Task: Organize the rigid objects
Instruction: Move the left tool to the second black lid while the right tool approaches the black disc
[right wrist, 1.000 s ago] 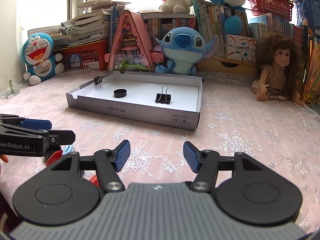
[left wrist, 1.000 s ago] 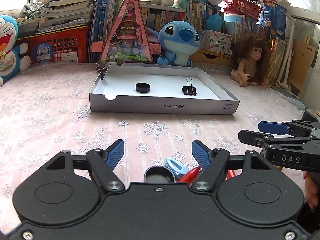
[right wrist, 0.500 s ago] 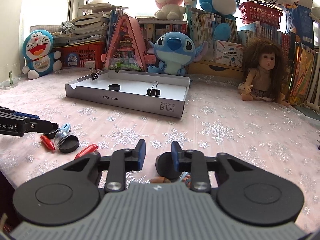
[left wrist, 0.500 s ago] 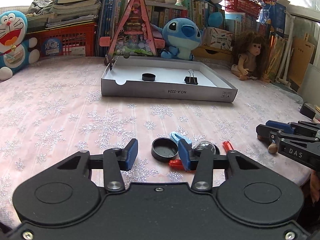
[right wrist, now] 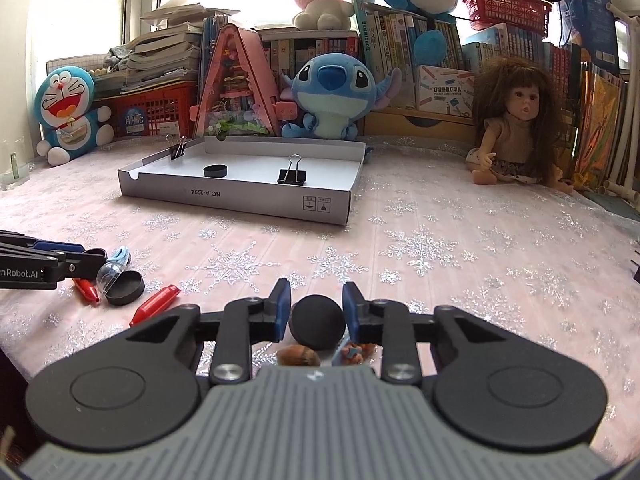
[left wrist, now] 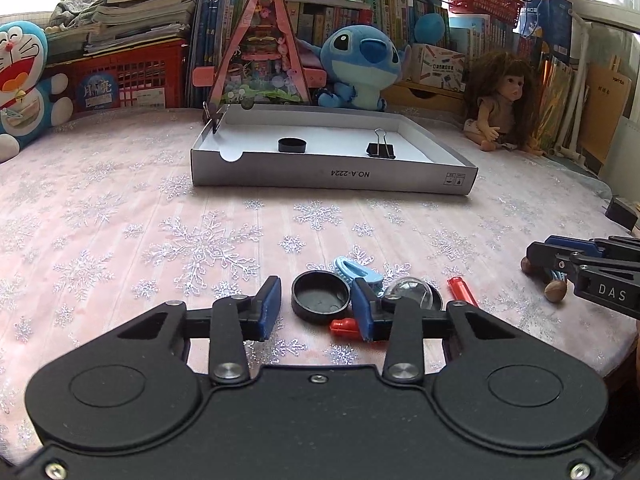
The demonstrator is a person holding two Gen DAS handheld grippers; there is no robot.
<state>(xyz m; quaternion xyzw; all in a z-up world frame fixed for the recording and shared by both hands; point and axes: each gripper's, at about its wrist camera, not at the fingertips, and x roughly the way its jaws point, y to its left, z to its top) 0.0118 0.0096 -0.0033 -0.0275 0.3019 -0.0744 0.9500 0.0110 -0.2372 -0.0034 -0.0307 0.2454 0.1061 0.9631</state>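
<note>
Both tongs have narrowed from wide apart a second ago. At the bench's near edge, the left tongs (left wrist: 316,300) are closing around a shallow, matte black cap (left wrist: 320,298); the right pad touches its rim, while the left pad stands just clear. A clear plastic dome (left wrist: 408,292), a ribbed light-blue clip (left wrist: 354,270) and red plastic pieces (left wrist: 460,290) crowd beside it, partly hidden by the fingers. The right tongs (right wrist: 316,308) are easing open, pads against both sides of a round black disc (right wrist: 318,322). A brown nut (right wrist: 298,356) below is cut off by the body. Bare snowflake cloth (left wrist: 200,240) lies open beyond. Toward the far edge, a white cardboard tray (left wrist: 332,176) holds a small black ring (left wrist: 292,145) and a binder clip (left wrist: 380,148).
</note>
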